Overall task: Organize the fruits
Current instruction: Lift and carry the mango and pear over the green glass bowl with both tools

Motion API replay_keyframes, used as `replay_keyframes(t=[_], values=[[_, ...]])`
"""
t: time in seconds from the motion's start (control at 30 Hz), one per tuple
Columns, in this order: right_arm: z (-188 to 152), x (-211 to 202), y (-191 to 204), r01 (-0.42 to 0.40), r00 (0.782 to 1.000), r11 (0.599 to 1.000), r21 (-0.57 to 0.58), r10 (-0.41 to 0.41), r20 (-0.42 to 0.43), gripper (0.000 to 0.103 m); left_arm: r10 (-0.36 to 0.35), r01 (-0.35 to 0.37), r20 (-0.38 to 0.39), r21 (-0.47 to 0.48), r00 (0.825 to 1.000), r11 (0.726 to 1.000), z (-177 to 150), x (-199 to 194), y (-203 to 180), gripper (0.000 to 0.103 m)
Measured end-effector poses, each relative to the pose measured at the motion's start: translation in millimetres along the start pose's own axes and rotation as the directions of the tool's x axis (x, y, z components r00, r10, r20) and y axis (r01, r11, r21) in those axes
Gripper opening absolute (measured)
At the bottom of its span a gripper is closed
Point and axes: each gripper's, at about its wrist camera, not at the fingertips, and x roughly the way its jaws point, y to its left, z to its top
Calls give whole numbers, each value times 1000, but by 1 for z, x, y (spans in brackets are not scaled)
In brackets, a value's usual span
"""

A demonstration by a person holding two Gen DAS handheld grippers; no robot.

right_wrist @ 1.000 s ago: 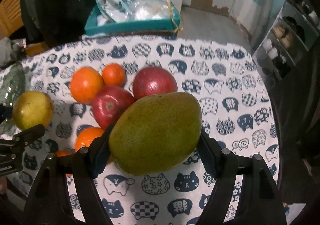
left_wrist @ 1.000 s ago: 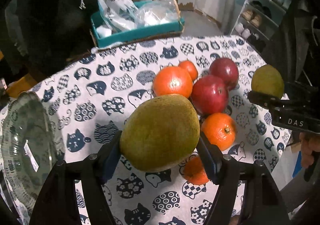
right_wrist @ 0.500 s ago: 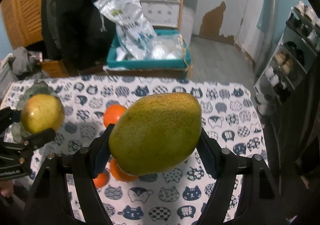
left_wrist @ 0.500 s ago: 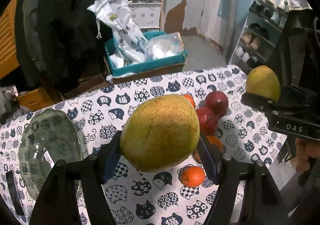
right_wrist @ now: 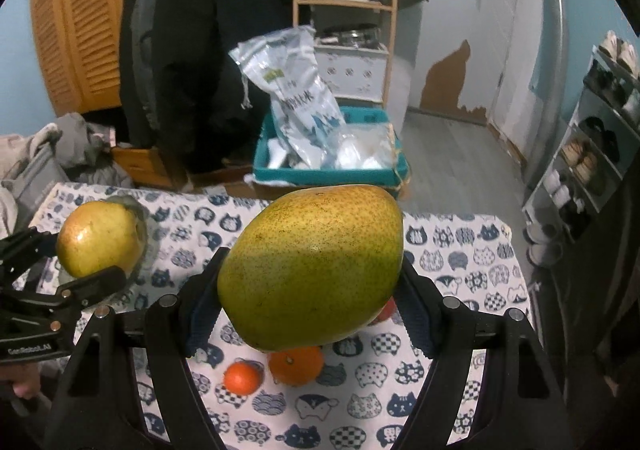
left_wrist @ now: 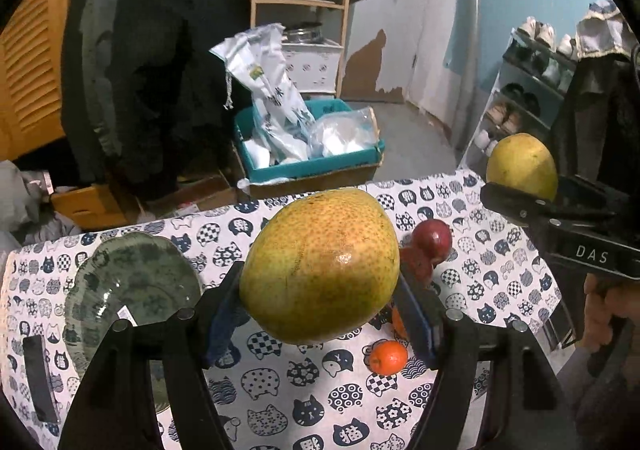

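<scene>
A yellow-green pear [left_wrist: 320, 266] is pinched in the left gripper [left_wrist: 320, 290], and a second pear [right_wrist: 312, 270] is clamped in the right gripper [right_wrist: 308, 290]. Both are held above the cat-patterned bench [left_wrist: 280, 390], where oranges [right_wrist: 296, 364] and a green glass plate [left_wrist: 132, 290] are seen.

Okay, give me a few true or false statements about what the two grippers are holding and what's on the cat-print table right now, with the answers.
1. The left gripper is clamped on a pear. True.
2. The right gripper is empty. False: it holds another pear.
3. The green glass plate has fruit on it. False: none shows on it.
4. Two red apples lie on the tablecloth. True.
5. The small orange sits in the teal box. False: it lies on the tablecloth.
</scene>
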Motion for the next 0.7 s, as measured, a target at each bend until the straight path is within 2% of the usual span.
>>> replay_keyframes(t=[0.4,0.7], values=[[18,-3,35,-79,996,996,-31,80,28,77,38,-34,58,-58,998,998,4,-32,31,73],[31,13,72,-139,990,988,-63,139,9,77,98,-91,59,-109,993,990,-3,-38,63,73]])
